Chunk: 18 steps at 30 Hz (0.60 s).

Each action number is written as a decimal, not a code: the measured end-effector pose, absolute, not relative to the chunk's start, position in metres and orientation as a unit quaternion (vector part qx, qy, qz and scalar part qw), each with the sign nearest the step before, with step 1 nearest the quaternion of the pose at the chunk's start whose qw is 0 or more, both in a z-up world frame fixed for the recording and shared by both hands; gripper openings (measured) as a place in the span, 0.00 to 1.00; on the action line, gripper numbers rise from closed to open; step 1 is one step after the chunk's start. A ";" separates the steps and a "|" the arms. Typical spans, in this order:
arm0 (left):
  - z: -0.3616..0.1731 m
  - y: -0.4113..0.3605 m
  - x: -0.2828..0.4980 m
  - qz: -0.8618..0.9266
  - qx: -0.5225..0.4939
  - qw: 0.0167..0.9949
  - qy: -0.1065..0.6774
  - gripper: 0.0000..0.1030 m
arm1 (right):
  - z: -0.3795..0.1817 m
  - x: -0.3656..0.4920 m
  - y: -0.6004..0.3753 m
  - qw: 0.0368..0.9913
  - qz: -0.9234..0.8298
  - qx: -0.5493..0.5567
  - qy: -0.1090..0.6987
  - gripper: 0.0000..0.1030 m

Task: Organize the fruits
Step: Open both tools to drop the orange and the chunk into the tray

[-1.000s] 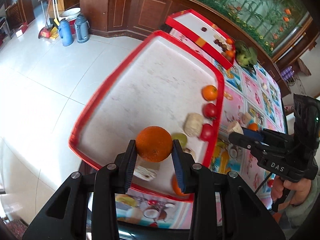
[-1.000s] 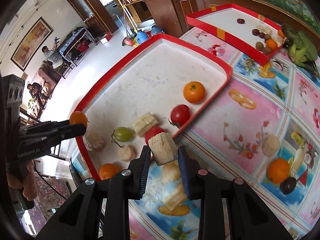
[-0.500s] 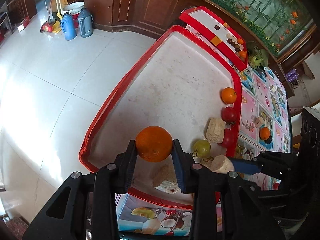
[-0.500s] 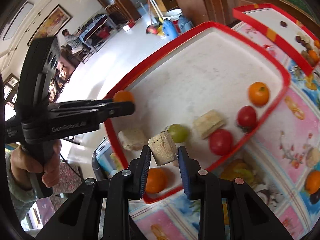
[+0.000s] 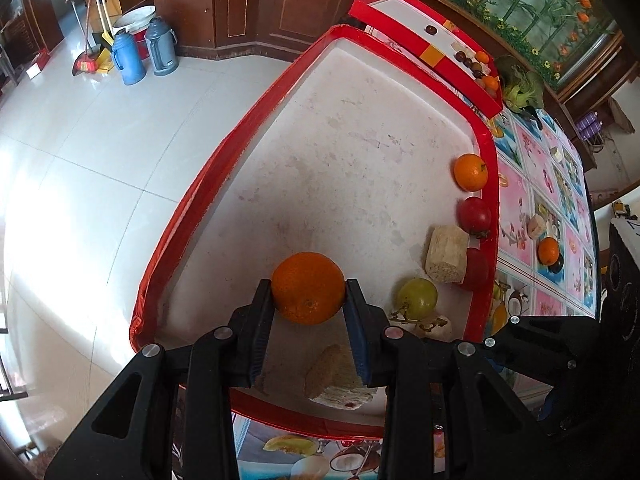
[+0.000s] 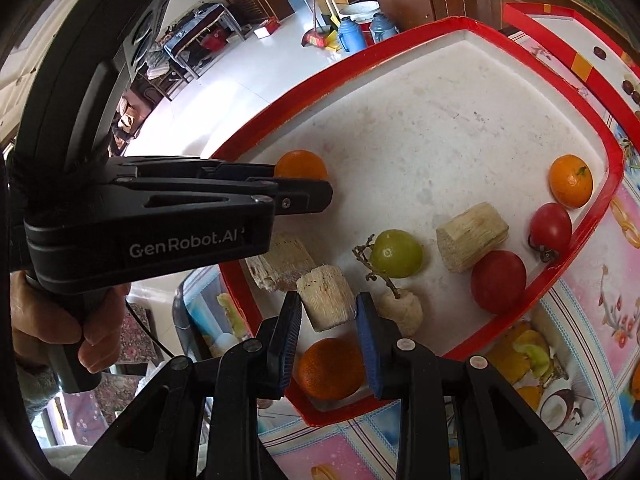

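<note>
Left hand-held gripper [image 5: 308, 300] is clamped on an orange [image 5: 307, 288], held lower centre of the left wrist frame, over the near end of the red-rimmed tray [image 5: 192, 200]. Right hand-held gripper [image 6: 328, 320] is clamped on a sugarcane chunk [image 6: 326, 302], lower centre of the right wrist frame, above that tray's near corner. On the tray along its right rim: second orange [image 6: 570, 180], two tomatoes [image 6: 550, 222], another sugarcane piece [image 6: 472, 236], green grape [image 6: 396, 254]; a third orange [image 6: 330, 368] sits between the right fingers [image 6: 286, 344].
</note>
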<state>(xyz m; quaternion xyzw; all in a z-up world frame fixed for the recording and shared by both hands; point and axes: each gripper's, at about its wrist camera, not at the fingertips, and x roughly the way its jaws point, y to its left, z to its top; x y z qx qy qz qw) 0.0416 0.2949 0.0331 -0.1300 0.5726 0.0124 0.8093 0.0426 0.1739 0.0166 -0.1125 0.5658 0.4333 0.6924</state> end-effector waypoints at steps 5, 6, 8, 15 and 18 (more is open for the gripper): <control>0.033 0.295 0.042 0.009 -0.132 0.807 0.576 0.32 | 0.007 0.037 0.176 0.689 0.429 -0.119 0.572 0.28; 0.033 0.294 0.042 0.010 -0.131 0.807 0.576 0.32 | 0.006 0.036 0.177 0.689 0.429 -0.123 0.572 0.28; 0.034 0.293 0.041 0.010 -0.129 0.807 0.576 0.32 | 0.006 0.033 0.179 0.690 0.430 -0.128 0.569 0.30; 0.034 0.288 0.041 0.021 -0.120 0.804 0.582 0.33 | 0.009 0.032 0.183 0.687 0.428 -0.129 0.573 0.30; 0.035 0.286 0.040 0.024 -0.112 0.804 0.583 0.34 | 0.010 0.033 0.182 0.687 0.428 -0.130 0.573 0.36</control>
